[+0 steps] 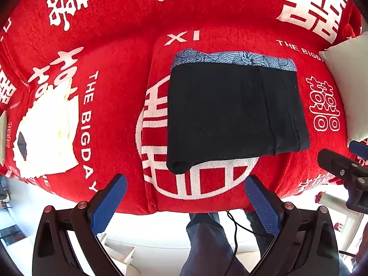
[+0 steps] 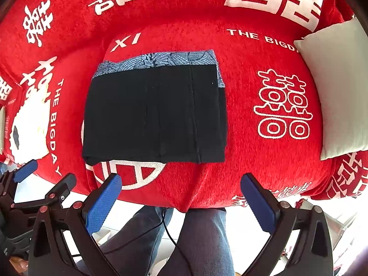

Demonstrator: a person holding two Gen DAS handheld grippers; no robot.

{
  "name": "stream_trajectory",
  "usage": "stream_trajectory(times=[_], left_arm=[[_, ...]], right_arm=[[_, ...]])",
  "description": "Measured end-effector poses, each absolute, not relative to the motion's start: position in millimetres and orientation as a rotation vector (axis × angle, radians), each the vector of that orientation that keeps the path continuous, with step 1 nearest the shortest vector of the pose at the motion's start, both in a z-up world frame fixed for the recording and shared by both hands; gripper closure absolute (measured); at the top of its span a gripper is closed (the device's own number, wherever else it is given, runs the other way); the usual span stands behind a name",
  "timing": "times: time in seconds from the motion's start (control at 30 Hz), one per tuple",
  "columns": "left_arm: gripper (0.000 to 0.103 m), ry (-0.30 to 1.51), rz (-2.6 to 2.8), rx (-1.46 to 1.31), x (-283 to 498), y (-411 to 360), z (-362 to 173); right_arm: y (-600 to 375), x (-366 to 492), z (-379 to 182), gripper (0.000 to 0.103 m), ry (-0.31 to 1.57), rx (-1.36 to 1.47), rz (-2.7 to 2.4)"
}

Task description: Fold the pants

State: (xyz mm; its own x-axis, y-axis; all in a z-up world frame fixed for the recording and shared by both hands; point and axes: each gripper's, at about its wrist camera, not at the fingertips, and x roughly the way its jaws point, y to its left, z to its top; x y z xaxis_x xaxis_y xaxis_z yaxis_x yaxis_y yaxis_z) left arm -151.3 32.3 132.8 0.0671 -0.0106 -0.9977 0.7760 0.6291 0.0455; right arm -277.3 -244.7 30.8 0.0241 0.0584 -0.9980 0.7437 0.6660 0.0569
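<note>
Black pants (image 1: 232, 112) lie folded into a flat rectangle on the red sofa cover (image 1: 119, 53), with a blue-grey patterned waistband (image 1: 232, 57) along the far edge. The right wrist view shows the same folded pants (image 2: 154, 112) with the waistband (image 2: 161, 61) at the back. My left gripper (image 1: 185, 197) hovers open over the sofa's front edge, just short of the pants, with nothing between its blue pads (image 1: 108, 204). My right gripper (image 2: 181, 197) is open too, near the front edge and right of the pants' middle. Each gripper appears at the edge of the other's view.
A folded cream-white cloth (image 1: 49, 133) lies on the sofa to the left. A pale cushion (image 2: 338, 87) leans at the right. Below the sofa edge are a person's legs in blue jeans (image 2: 202, 241), a black cable (image 1: 237, 225) and a white floor.
</note>
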Motion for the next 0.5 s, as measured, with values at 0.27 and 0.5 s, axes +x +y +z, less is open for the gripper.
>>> stream_trajectory(times=[0.27, 0.5], left_arm=[[0.0, 1.39, -0.678, 0.702, -153.5, 30.7, 132.3], [0.0, 1.409, -0.684, 0.676, -151.7, 31.7, 130.0]], right_arm=[[-244.4, -278.5, 30.0, 0.0, 1.472, 0.713, -0.61], [-244.0, -278.8, 29.4, 0.0, 1.474, 0.712, -0.611]])
